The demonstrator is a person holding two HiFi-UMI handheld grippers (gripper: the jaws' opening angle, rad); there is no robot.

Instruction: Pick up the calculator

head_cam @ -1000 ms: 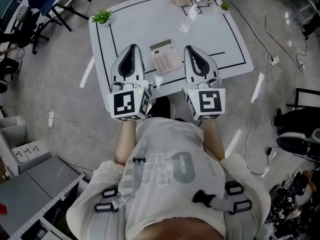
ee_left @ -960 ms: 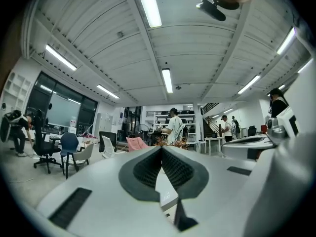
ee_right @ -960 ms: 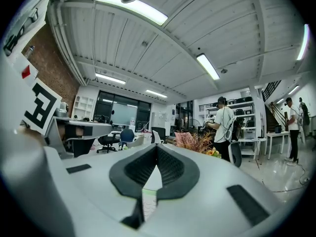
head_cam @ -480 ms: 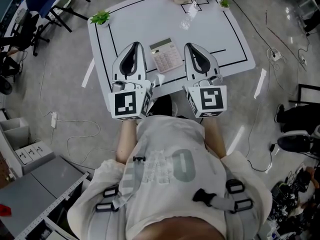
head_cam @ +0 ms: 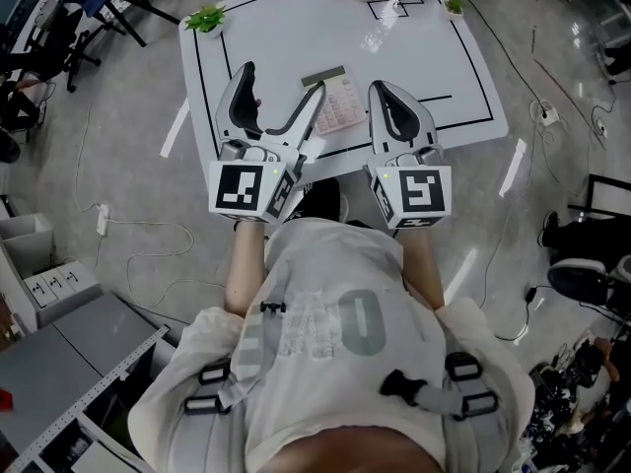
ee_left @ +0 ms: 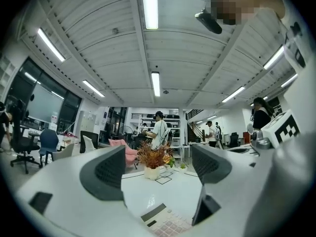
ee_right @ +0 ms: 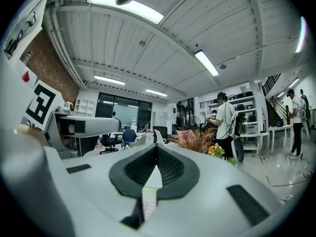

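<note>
The left gripper (head_cam: 284, 82) has just been opening its jaws. They stand wide and press on nothing. The calculator (head_cam: 335, 101) lies on the table (head_cam: 296, 37) below the gap, with one corner hidden under the right finger. Just right of it is the right gripper (head_cam: 383, 92), jaws together and empty. Beyond the fingertips a white pot (ee_left: 151, 172) holds dried orange foliage; the head view's top edge cuts it off.

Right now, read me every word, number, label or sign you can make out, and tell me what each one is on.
"0" or "O": one large rounded character on the person's shirt; fainter print beside it is too blurred to read.
Calculator: key labels too small to read.
Marker cubes: black-and-white coded squares, no words.
Nothing else legible.
</note>
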